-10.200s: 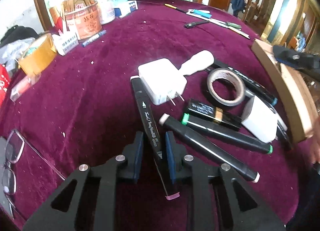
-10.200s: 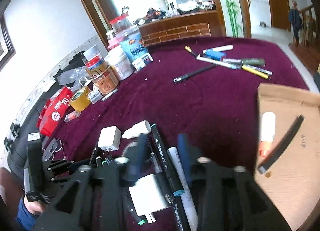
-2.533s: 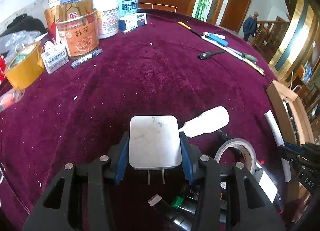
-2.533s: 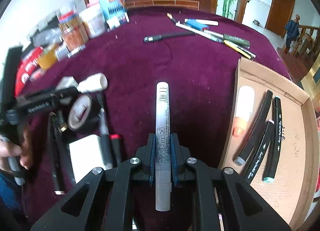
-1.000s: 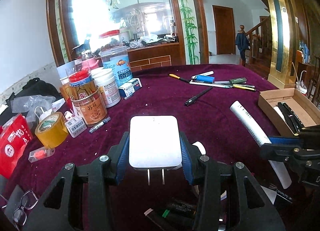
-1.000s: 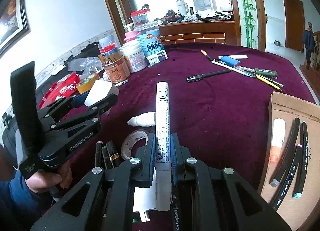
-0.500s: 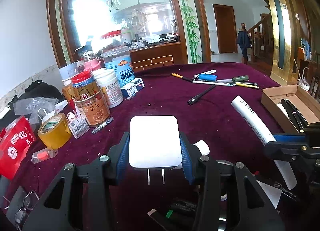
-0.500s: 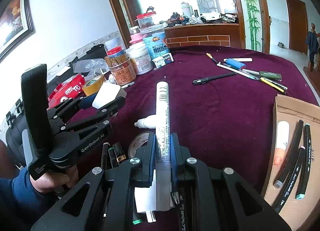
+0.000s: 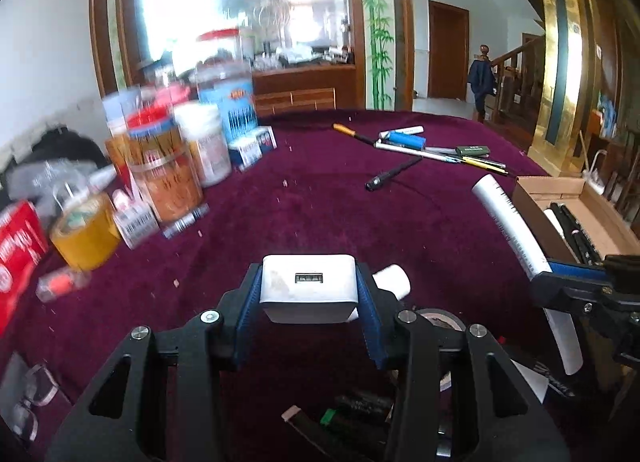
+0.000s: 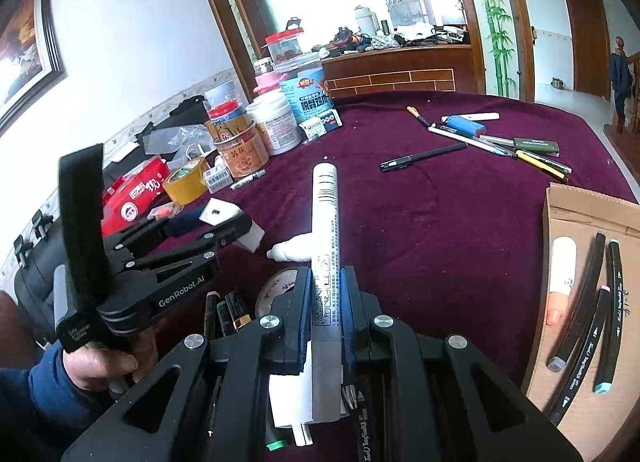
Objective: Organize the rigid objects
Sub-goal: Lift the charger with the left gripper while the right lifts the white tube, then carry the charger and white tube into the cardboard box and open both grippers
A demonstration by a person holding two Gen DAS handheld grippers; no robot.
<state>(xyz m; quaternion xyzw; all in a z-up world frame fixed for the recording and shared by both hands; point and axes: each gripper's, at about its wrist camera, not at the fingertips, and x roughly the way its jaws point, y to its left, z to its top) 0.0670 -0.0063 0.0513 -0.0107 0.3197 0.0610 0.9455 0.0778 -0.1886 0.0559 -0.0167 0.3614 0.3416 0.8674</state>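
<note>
My left gripper (image 9: 308, 282) holds a white plug-in charger (image 9: 308, 292) above the maroon tablecloth; its blue pads press the charger's sides and the jaws are closing slightly. The charger's USB-port face points forward. In the right wrist view, the left gripper (image 10: 224, 222) and charger (image 10: 218, 216) hover at the left, held by a hand. My right gripper (image 10: 326, 282) is shut on a white marker (image 10: 326, 214) that sticks out forward. A cardboard box (image 10: 580, 214) at the right holds a white tube and three black markers (image 10: 576, 302).
Below the grippers lie a tape roll (image 10: 276, 286), a white bottle (image 10: 292, 252) and black markers. Jars and cans (image 10: 240, 150), yellow tape (image 10: 186, 182) and a red pack (image 10: 132, 194) crowd the left. Pens (image 10: 500, 142) lie far right. Glasses (image 9: 28, 394) sit near left.
The charger has tipped in the left jaws: its USB end now faces forward instead of its flat side with prongs. The left view has shifted a little and blurred. The right gripper holds still.
</note>
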